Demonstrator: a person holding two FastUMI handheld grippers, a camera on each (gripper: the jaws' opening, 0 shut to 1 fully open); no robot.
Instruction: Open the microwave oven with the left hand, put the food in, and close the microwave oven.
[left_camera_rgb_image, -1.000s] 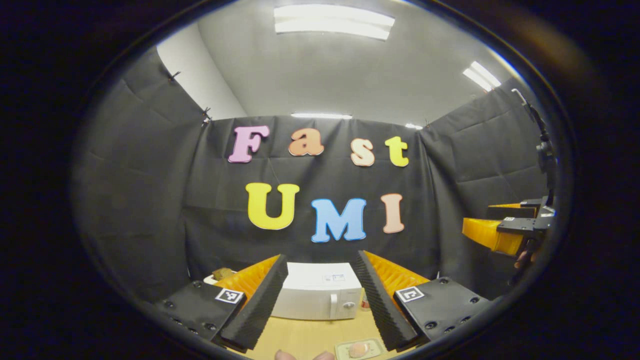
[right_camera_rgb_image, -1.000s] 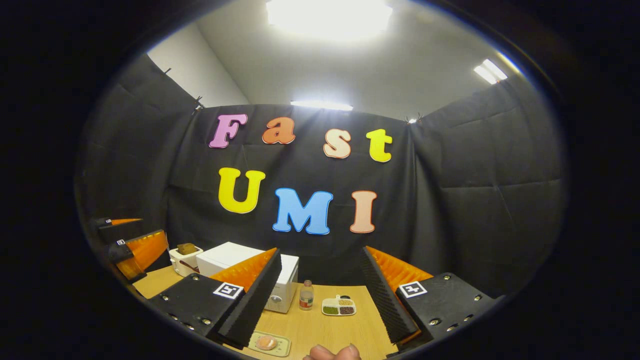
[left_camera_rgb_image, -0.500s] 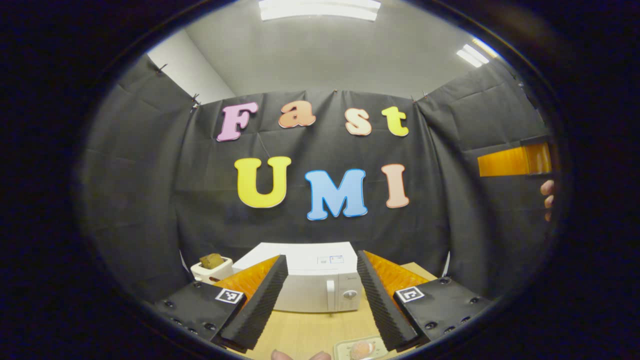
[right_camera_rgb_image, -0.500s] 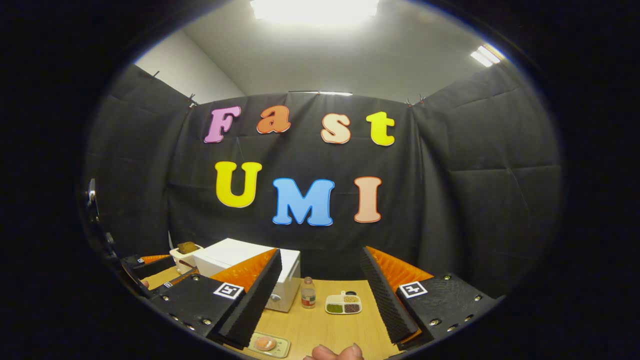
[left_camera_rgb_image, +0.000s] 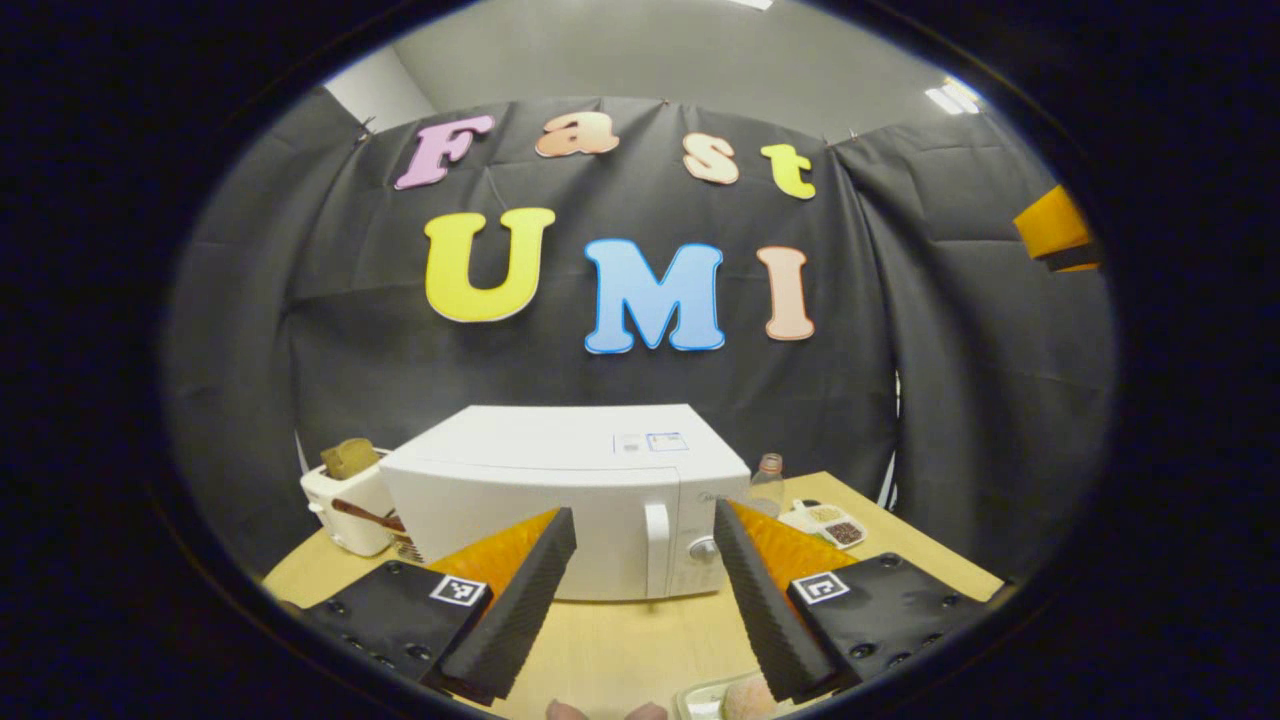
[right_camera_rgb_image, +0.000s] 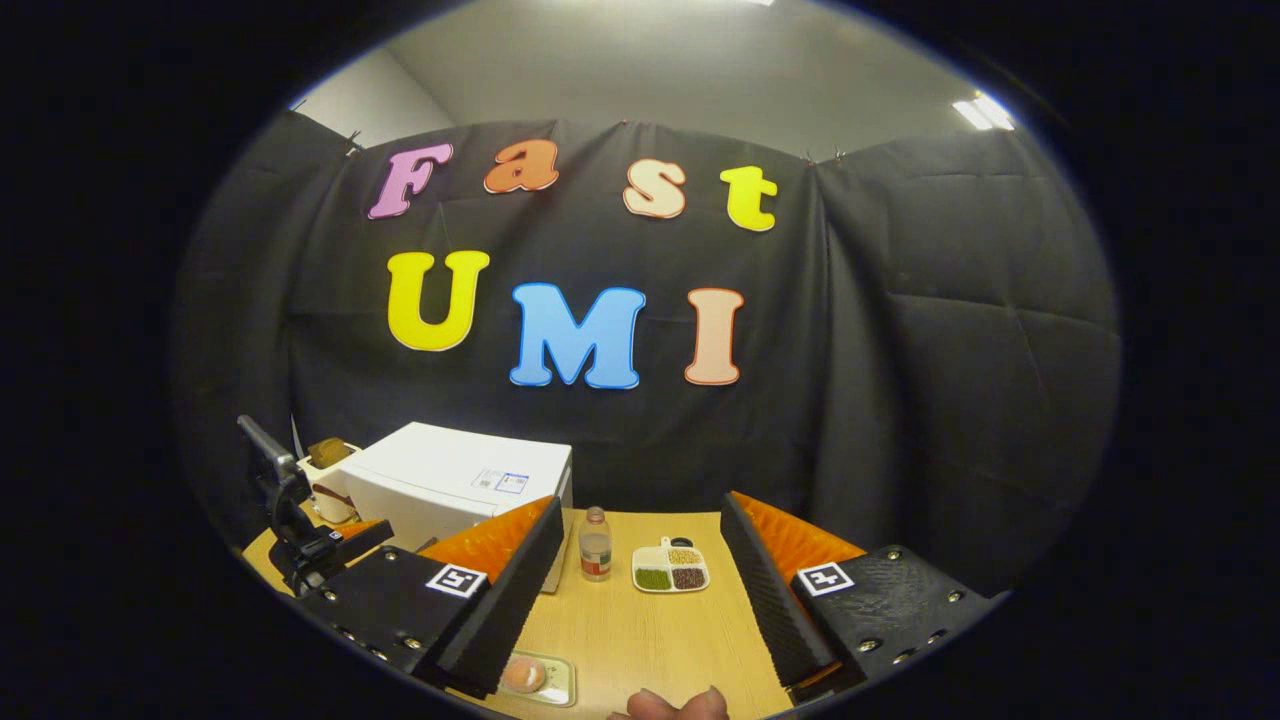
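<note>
The left hand-held gripper was released, jaws spread and holding nothing. The closed microwave oven stood directly ahead on the counter. The right hand-held gripper was likewise released; the food tray lay below its left finger.

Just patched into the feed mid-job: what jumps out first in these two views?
The white microwave dominates the left gripper view, its door shut, framed between the open left gripper. In the right gripper view, the open right gripper frames a small bottle and a divided snack dish on the wooden table, with food on a tray nearest.
</note>
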